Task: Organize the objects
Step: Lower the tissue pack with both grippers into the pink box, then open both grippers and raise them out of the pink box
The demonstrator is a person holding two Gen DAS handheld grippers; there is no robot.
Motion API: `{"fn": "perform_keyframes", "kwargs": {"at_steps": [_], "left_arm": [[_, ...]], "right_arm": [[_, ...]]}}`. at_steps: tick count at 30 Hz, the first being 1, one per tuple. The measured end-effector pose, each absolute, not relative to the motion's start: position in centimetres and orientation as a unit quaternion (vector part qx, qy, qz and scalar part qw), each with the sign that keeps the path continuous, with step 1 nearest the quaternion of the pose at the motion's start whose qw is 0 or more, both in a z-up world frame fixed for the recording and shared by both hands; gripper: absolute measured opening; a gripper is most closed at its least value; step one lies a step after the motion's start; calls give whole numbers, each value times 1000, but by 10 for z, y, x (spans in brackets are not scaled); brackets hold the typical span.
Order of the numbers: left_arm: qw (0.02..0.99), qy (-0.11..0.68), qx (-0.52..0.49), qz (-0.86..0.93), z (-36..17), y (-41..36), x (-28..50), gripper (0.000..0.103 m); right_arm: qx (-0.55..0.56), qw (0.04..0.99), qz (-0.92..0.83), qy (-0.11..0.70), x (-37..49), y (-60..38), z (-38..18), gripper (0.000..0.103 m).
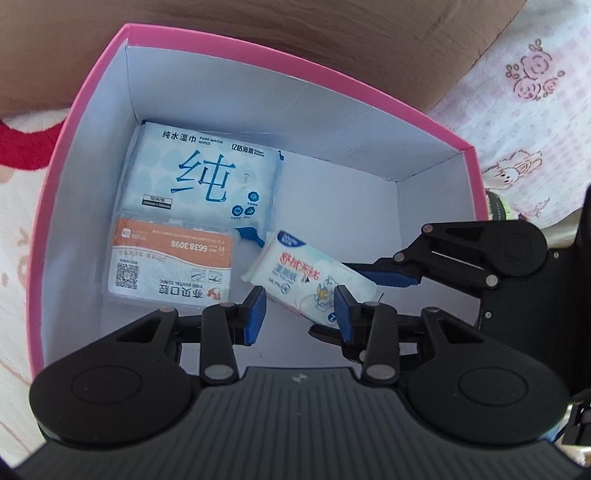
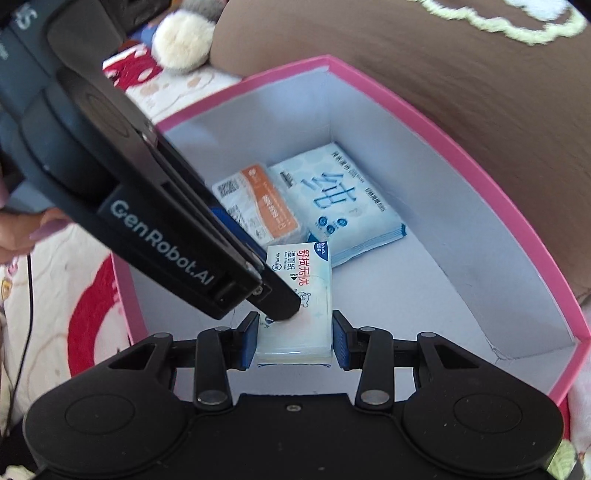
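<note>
Nearest, right tool [image 2: 294, 339] clamped on the small wet-wipe pack [image 2: 300, 295], blue pads pressed to both long edges, pack tilted above the box floor. Left tool [image 1: 300, 314] beside it, parted narrowly, pads flanking the pack's near end; contact hard to tell, one black finger lying across the pack's top in the right wrist view. Inside the pink box [image 1: 92, 122], deeper in, orange-labelled tissue pack [image 1: 171, 262] flat on the floor. Just behind and touching, large blue wipes pack [image 1: 207, 173] against the far corner. Beyond the rim, floral bedding [image 1: 535, 110] and brown cardboard [image 1: 295, 33].
</note>
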State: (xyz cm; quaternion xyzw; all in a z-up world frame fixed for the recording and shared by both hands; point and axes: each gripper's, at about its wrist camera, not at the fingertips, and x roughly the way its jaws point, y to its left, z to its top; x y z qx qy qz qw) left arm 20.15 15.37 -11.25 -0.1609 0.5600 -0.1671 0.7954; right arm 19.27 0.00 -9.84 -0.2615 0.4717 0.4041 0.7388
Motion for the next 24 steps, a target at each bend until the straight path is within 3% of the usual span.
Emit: {"fn": "perform_keyframes", "kwargs": {"at_steps": [11,22,24], "left_arm": [[816,526,-140,-192,-101,148,200,39],[808,540,-150,-181,-118,147,211,35],[809,540,-145,-179,-119,146,211,34]], "right_arm": [[-328,696,427,475,193,16,-109,45],[-364,668,446,472,202,17,-127,46],[-366,675,439,467,202,17,-126,50]]}}
